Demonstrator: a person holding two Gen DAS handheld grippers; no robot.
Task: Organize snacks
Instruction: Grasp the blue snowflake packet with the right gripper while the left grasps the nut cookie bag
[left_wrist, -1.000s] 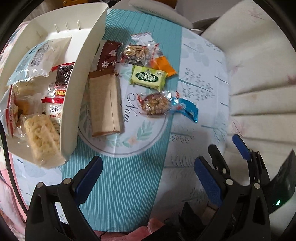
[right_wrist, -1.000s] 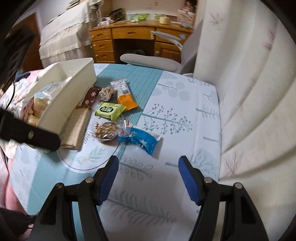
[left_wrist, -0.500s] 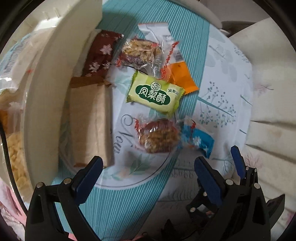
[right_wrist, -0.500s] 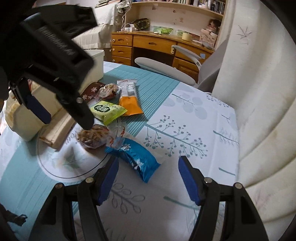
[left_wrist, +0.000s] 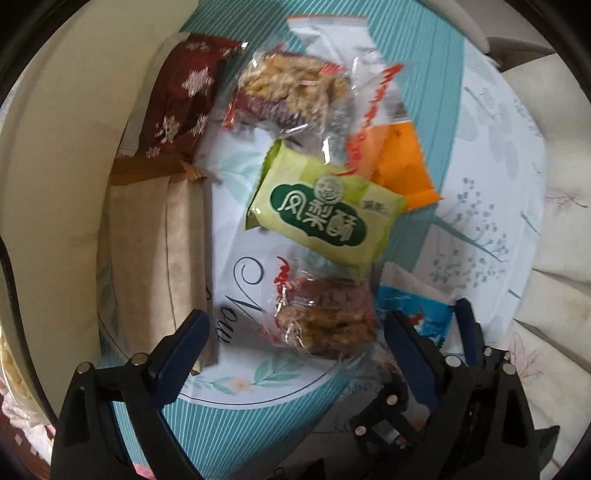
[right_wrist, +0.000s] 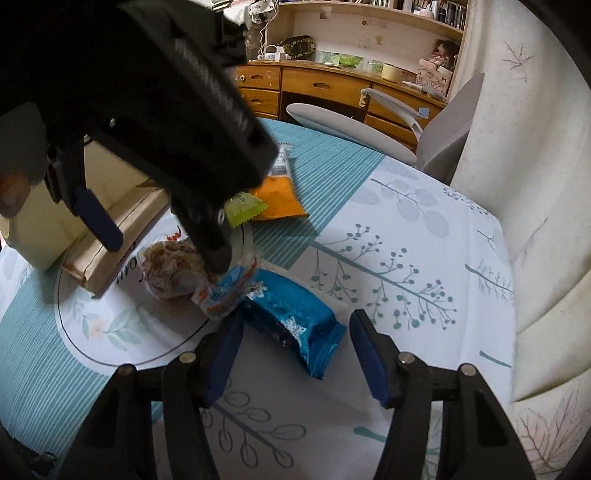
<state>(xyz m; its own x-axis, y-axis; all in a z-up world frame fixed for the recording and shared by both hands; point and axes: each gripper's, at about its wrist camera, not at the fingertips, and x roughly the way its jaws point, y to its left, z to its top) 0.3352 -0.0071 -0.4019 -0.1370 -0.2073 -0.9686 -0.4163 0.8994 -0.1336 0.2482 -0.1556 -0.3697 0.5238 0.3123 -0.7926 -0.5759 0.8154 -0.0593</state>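
My left gripper is open, its jaws standing either side of a clear-wrapped nut cake, just above it. Beyond lie a green pastry pack, a second nut cake, an orange packet, a dark red snowflake pack and a brown paper bar. My right gripper is open over a blue snack pack. The left gripper's black body fills the upper left of the right wrist view, above the nut cake.
A cream storage bin stands left of the snacks on the teal and white tablecloth. A cushioned seat back rises on the right. A grey chair and a wooden desk are behind the table.
Both grippers have come down and forward toward the snacks. The left one now straddles the near nut cake; the right one has closed in on the blue pack. Both stay open.
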